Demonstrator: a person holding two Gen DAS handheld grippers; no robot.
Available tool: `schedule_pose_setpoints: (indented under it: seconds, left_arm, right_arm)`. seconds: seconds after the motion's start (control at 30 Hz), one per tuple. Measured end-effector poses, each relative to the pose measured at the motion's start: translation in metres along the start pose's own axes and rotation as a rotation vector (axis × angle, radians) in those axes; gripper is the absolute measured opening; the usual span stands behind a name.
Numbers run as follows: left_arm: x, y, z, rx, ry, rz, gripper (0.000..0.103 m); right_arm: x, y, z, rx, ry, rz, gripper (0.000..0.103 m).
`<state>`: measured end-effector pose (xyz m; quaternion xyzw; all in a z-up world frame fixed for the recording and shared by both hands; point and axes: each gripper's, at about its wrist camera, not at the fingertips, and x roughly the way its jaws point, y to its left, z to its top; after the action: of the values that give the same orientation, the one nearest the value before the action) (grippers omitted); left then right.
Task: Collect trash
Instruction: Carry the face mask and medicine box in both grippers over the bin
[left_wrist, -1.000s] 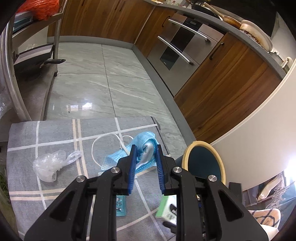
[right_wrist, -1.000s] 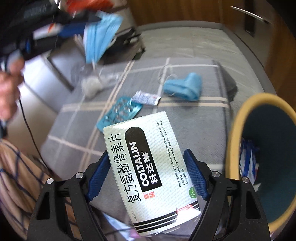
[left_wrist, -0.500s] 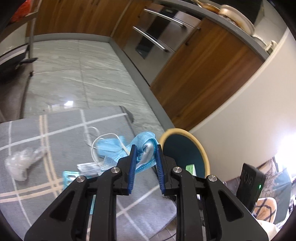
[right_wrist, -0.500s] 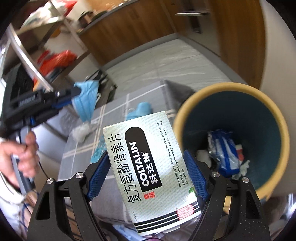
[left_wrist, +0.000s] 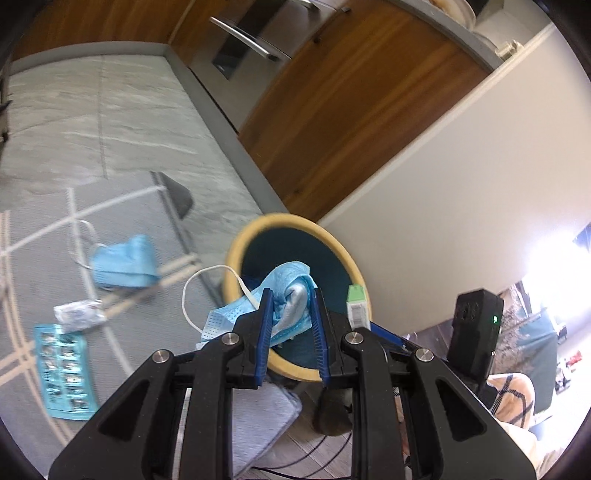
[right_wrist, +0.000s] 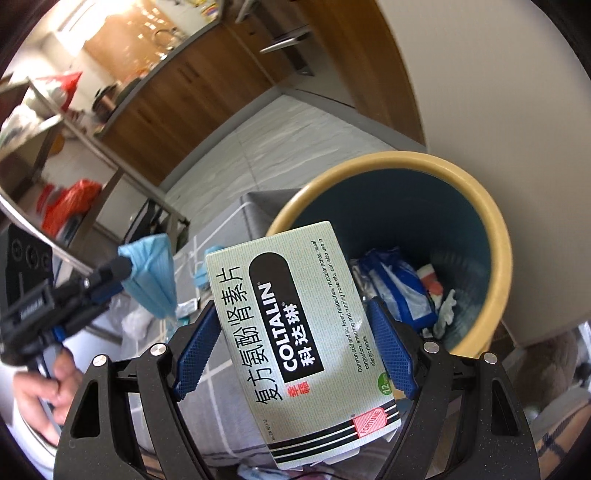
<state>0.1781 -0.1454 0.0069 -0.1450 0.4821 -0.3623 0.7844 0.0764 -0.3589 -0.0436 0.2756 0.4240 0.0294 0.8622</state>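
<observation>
My left gripper (left_wrist: 291, 314) is shut on a blue face mask (left_wrist: 284, 295) and holds it over the near rim of the yellow-rimmed bin (left_wrist: 236, 254). My right gripper (right_wrist: 295, 339) is shut on a pale green Coltalin medicine box (right_wrist: 295, 325), held at the bin's (right_wrist: 495, 229) near edge. The box's end shows in the left wrist view (left_wrist: 357, 304). The left gripper with its mask (right_wrist: 151, 273) shows at the left of the right wrist view. The bin holds a blue packet (right_wrist: 395, 284) and scraps.
On the grey striped mat (left_wrist: 37, 258) lie another blue mask (left_wrist: 123, 262), a small foil sachet (left_wrist: 77, 314) and a teal blister pack (left_wrist: 62, 373). Wooden cabinets (left_wrist: 351, 110) and a white wall (left_wrist: 461, 192) stand behind the bin. A metal rack (right_wrist: 55, 155) is at the left.
Both grippers have swung right toward the bin. The left gripper's mask has moved from over the mat to above the bin's rim. The box has come to the bin's near edge.
</observation>
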Motion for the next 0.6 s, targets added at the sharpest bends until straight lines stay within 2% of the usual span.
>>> schedule_pose_setpoints:
  seconds: [0.13, 0.4, 0.6]
  left_arm:
    - [0.019, -0.011, -0.001, 0.014, 0.027, -0.038, 0.020]
    - [0.050, -0.021, 0.004, -0.038, 0.063, -0.137, 0.020]
    - [0.077, -0.025, 0.006, -0.078, 0.099, -0.151, 0.020]
  right_arm:
    - [-0.004, -0.013, 0.000, 0.036, -0.012, -0.008, 0.080]
    - [-0.007, -0.030, 0.002, 0.109, -0.035, -0.012, 0.081]
    - [-0.006, -0.042, 0.000, 0.145, -0.044, -0.024, 0.081]
